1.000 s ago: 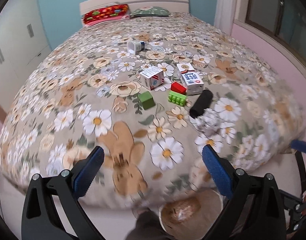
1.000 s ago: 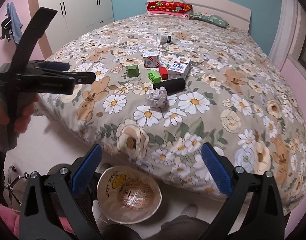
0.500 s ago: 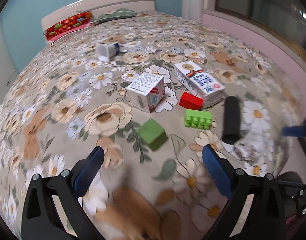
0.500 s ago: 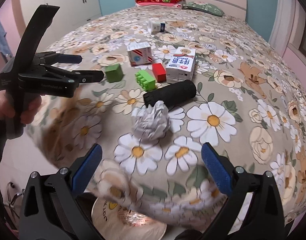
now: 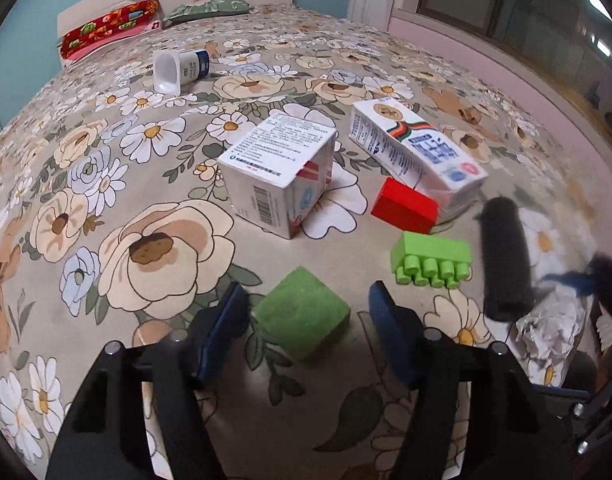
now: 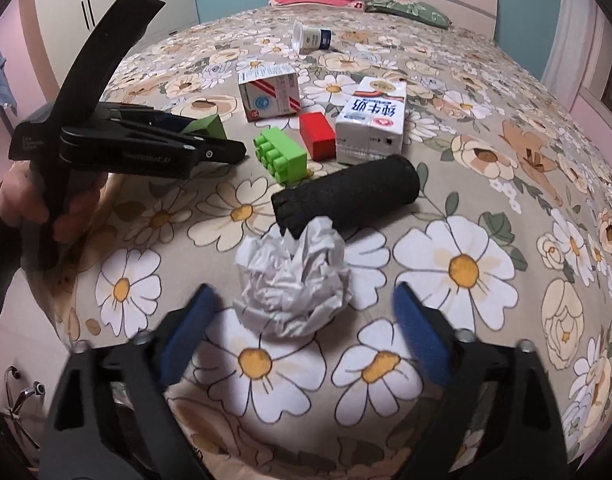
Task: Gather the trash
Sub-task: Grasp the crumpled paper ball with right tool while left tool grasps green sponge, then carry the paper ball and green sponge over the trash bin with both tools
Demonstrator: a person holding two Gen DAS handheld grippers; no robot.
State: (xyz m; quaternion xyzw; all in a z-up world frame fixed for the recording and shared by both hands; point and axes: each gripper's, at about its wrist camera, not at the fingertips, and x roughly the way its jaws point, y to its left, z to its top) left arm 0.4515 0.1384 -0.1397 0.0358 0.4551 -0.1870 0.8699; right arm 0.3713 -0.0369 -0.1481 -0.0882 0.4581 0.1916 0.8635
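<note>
Flowered bedcover (image 5: 157,236) fills both views, with pillows at the far headboard and a window wall on the right. On it lie a small white box (image 5: 277,176), a milk carton (image 5: 418,152), a red block (image 5: 404,206), a green studded brick (image 5: 430,258), a black roll (image 5: 504,256) and, far away, a tipped yogurt cup (image 5: 179,68).

Left gripper (image 5: 308,312) has just been closing; its blue pads stand on both sides of the green cube (image 5: 301,316), the left pad almost at it, the right pad a little apart, so it does not grip.

Right gripper (image 6: 301,320) has also been closing; the crumpled paper ball (image 6: 293,284) sits between its pads, near the bed edge, just before the black roll, with gaps on both sides. A hand (image 6: 45,200) holds the left tool at the left.
</note>
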